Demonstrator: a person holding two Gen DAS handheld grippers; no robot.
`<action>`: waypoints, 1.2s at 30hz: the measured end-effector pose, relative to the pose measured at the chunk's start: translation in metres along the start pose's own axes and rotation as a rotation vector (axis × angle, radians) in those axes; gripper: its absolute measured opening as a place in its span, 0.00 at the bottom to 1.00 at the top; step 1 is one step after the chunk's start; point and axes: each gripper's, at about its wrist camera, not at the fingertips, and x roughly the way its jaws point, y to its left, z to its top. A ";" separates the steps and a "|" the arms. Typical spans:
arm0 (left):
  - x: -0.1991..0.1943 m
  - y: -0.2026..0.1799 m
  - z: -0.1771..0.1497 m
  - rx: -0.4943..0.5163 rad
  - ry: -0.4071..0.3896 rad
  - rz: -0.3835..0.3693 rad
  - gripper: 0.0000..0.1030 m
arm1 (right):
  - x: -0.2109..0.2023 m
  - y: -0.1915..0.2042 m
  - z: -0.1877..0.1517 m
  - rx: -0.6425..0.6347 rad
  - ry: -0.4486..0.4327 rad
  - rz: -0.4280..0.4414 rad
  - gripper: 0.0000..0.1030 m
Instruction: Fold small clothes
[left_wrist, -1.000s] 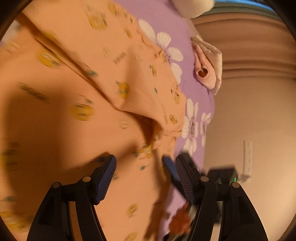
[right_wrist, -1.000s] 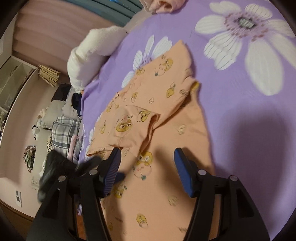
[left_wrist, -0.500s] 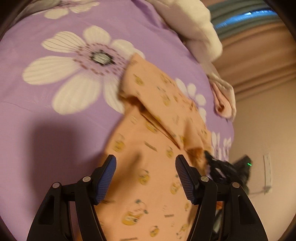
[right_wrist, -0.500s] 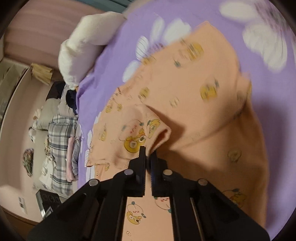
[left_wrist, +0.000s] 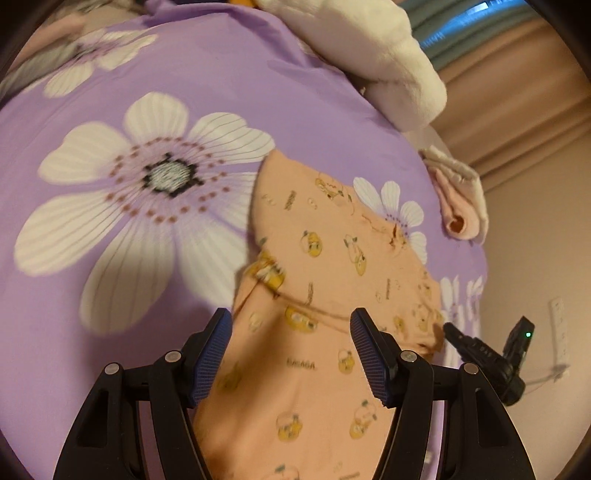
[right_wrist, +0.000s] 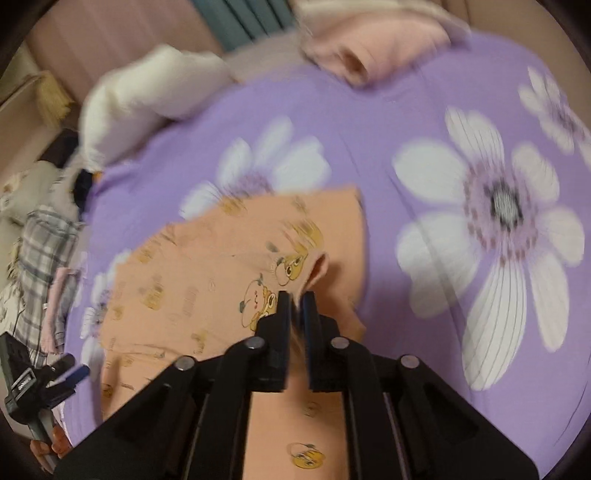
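Observation:
A small orange garment (left_wrist: 328, 295) printed with yellow cartoon figures lies on a purple bedsheet (left_wrist: 92, 288) with big white flowers. My left gripper (left_wrist: 291, 354) is open above its near part, one finger over each side, holding nothing. My right gripper (right_wrist: 296, 306) is shut on a sleeve of the orange garment (right_wrist: 207, 284) and lifts the sleeve cuff (right_wrist: 319, 266) over the body of the cloth. The right gripper also shows at the right edge of the left wrist view (left_wrist: 491, 354), and the left gripper at the lower left of the right wrist view (right_wrist: 44, 376).
A white plush blanket (left_wrist: 369, 55) lies at the far end of the bed. A folded pink garment (left_wrist: 461, 206) sits beyond the orange one, also in the right wrist view (right_wrist: 373, 48). Plaid clothes (right_wrist: 40, 251) are piled off the bed's left side. Curtains and a wall surround the bed.
My right gripper shut on the sleeve and has carried it up and across the garment. My left gripper drew back from the cloth and stays open.

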 end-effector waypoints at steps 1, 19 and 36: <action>0.004 -0.005 0.003 0.016 0.000 0.007 0.63 | 0.001 -0.001 0.000 0.009 -0.006 0.000 0.25; 0.053 -0.024 0.002 0.197 0.076 0.075 0.55 | 0.008 0.006 -0.040 -0.105 -0.016 0.063 0.21; -0.009 0.050 -0.046 -0.013 0.152 -0.191 0.66 | -0.046 -0.055 -0.124 0.095 0.084 0.274 0.53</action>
